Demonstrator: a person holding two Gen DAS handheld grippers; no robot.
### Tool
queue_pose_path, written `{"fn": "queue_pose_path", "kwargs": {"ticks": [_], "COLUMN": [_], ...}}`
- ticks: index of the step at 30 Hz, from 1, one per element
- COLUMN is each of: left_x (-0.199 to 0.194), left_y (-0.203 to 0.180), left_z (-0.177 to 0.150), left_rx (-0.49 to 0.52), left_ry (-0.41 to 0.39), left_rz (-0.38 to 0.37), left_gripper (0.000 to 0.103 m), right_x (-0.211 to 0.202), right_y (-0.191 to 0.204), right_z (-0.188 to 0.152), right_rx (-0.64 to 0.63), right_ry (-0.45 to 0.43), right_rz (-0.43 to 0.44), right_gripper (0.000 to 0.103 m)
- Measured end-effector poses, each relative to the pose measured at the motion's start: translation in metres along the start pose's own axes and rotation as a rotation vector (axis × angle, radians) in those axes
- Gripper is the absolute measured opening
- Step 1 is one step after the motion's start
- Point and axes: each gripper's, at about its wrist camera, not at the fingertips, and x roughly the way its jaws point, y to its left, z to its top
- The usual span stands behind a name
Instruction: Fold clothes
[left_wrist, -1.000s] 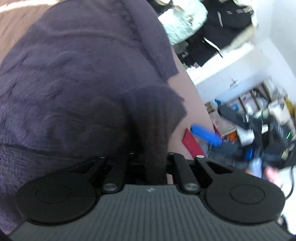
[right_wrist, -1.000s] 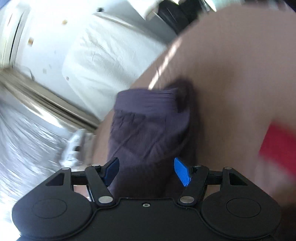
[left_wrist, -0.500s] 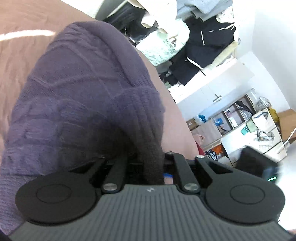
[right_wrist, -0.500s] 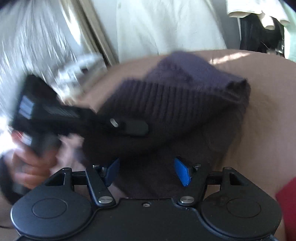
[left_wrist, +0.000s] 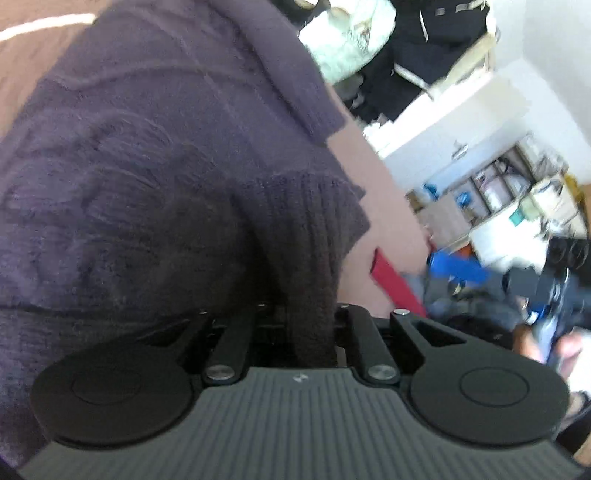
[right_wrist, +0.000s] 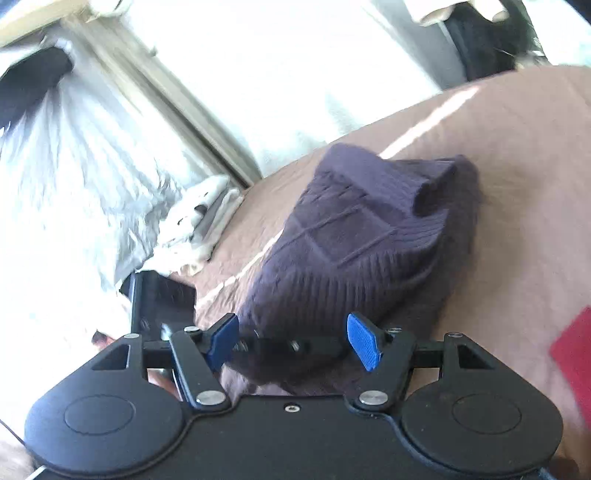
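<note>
A purple knit sweater (left_wrist: 147, 166) lies bunched on the brown bed sheet (left_wrist: 376, 184). In the left wrist view it fills the left and middle. My left gripper (left_wrist: 312, 325) is shut on a ribbed fold of it, and the cloth hides the fingertips. From the right wrist view the sweater (right_wrist: 369, 240) is a rounded heap with a rolled ribbed edge on top. My right gripper (right_wrist: 291, 339) is open, its blue pads (right_wrist: 364, 341) wide apart, with the near edge of the sweater lying between them. The right gripper (left_wrist: 458, 269) also shows blurred at the right of the left wrist view.
A flat red item (right_wrist: 572, 354) lies on the sheet to the right of the sweater. White curtains (right_wrist: 74, 177) and crumpled white cloth (right_wrist: 195, 229) stand to the left. A pile of dark and pale clothes (left_wrist: 406, 48) and cluttered shelves (left_wrist: 498, 192) are beyond the bed.
The sweater, raised half a second ago, has come down into a lower heap. My left gripper keeps its hold. The right gripper has drawn back to the sweater's near edge, still open.
</note>
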Motion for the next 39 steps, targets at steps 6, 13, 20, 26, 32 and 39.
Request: {"fn": "queue_pose_path", "kwargs": {"ticks": [6,13,20,26,32,39], "left_x": [0.007,0.012,0.002,-0.002,-0.081,-0.099], "left_y": [-0.022,-0.049,-0.067,-0.068,-0.034,0.017], "left_z": [-0.001,-0.004,-0.010,0.010,0.032,0.044], "left_rx": [0.032,0.167,0.249,0.209,0.131,-0.011], "left_ry": [0.022,0.045,0.064,0.067,-0.104,-0.184], "left_rz": [0.030,0.050,0.048,-0.003,-0.019,0.275], "left_gripper": [0.009,0.013,0.017,0.027,0.061,0.067], "right_x": [0.016,0.028,0.071,0.093,0.057,0.045], "right_y": [-0.019,-0.034,-0.039,-0.073,-0.092,-0.073], "right_z": [0.038,0.069,0.095,0.138,0.129,0.049], "right_rx": [-0.011,-0.038,-0.247,-0.175,0.023,0.195], "right_ry": [-0.039,-0.008,0.123,-0.003,-0.094,0.266], "right_rz": [-0.204,-0.333,-0.447,-0.616,-0.595,-0.346], "right_gripper": [0.071,0.071,0.071,0.055,0.057,0.062]}}
